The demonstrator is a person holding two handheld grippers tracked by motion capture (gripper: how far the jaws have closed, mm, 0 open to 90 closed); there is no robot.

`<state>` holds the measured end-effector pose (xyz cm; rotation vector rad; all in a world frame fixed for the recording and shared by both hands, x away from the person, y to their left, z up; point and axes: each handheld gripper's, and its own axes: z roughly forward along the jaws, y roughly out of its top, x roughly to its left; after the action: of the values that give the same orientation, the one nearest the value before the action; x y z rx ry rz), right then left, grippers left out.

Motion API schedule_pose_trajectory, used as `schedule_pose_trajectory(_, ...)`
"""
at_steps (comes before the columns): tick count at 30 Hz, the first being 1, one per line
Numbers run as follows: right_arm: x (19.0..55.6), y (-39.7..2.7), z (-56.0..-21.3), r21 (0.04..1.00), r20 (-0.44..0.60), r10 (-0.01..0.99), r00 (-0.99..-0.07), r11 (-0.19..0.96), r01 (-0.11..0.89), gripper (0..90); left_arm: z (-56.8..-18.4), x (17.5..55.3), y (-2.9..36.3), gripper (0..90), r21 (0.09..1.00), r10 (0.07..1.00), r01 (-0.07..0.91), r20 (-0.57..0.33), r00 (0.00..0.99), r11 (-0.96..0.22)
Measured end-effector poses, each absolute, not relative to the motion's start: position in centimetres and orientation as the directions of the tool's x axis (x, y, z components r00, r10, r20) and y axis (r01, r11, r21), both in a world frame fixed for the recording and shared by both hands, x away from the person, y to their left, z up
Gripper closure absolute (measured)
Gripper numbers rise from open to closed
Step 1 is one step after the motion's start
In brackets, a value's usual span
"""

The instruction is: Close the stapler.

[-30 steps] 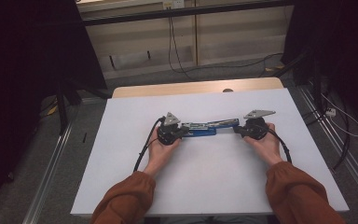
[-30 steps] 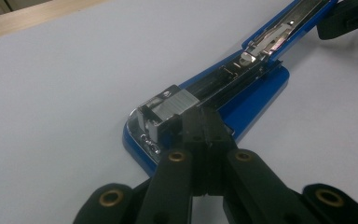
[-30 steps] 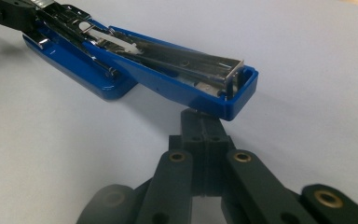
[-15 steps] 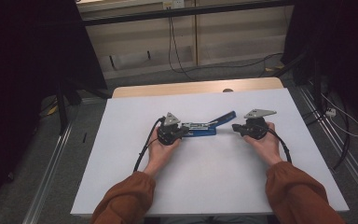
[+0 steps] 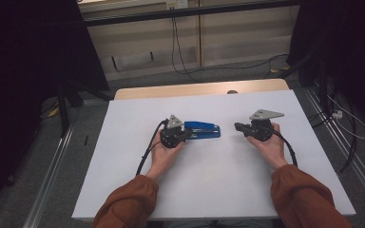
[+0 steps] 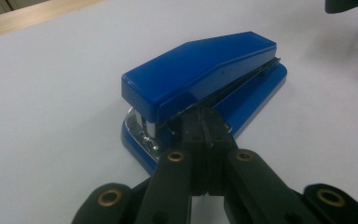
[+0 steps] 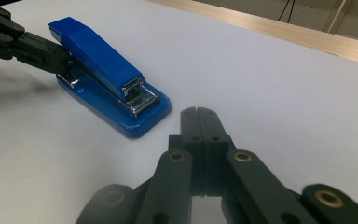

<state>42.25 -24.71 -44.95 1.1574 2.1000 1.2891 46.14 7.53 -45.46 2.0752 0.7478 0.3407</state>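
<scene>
Stapler down flat, your right hand drawn back

Your left gripper (image 6: 204, 122), jaws closed, touches the blue stapler (image 5: 202, 129) mid-table (image 5: 209, 190); its top, raised before, now lies flat. Your right gripper (image 7: 199, 113), closed and empty, has pulled away from it.

Dim light is falling from above, leaving the room around the counter (image 5: 123, 190) nearly black. The stapler (image 6: 200, 79) is catching soft glare, and the nearest gripper links are blurring.
</scene>
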Motion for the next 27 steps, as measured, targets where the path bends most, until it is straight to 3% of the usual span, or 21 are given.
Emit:
schedule_pose_trajectory(10, 42.2, -24.9, -44.8, 0.878, 0.076, 0.817, -0.571, 0.217, 0.427, 90.0, -45.3, 45.3, 7.4, 85.8, 0.806, 0.604, 0.399, -0.066, 0.794, -0.437)
schedule_pose_trajectory(18, 41.9, -25.6, -44.2, 0.882, 0.102, 0.814, -0.571, 0.192, 0.431, 82.7, -44.4, 44.8, 8.3, 84.1, 0.822, 0.613, 0.4, -0.08, 0.786, -0.406)
schedule_pose_trajectory(21, 41.7, -25.7, -44.1, 0.882, 0.11, 0.811, -0.575, 0.187, 0.432, 77.4, -44.2, 44.7, 8.8, 74.3, 0.835, 0.649, 0.381, -0.037, 0.76, -0.398)
schedule_pose_trajectory(24, 41.6, -25.8, -43.9, 0.884, 0.119, 0.807, -0.579, 0.179, 0.432, 71.9, -44.0, 44.7, 9.1, 72.3, 0.842, 0.653, 0.382, -0.048, 0.756, -0.381)
schedule_pose_trajectory(27, 41.6, -25.8, -43.8, 0.887, 0.125, 0.806, -0.578, 0.171, 0.43, 62.4, -43.9, 44.7, 9.2, 62.2, 0.849, 0.665, 0.38, -0.045, 0.745, -0.367)
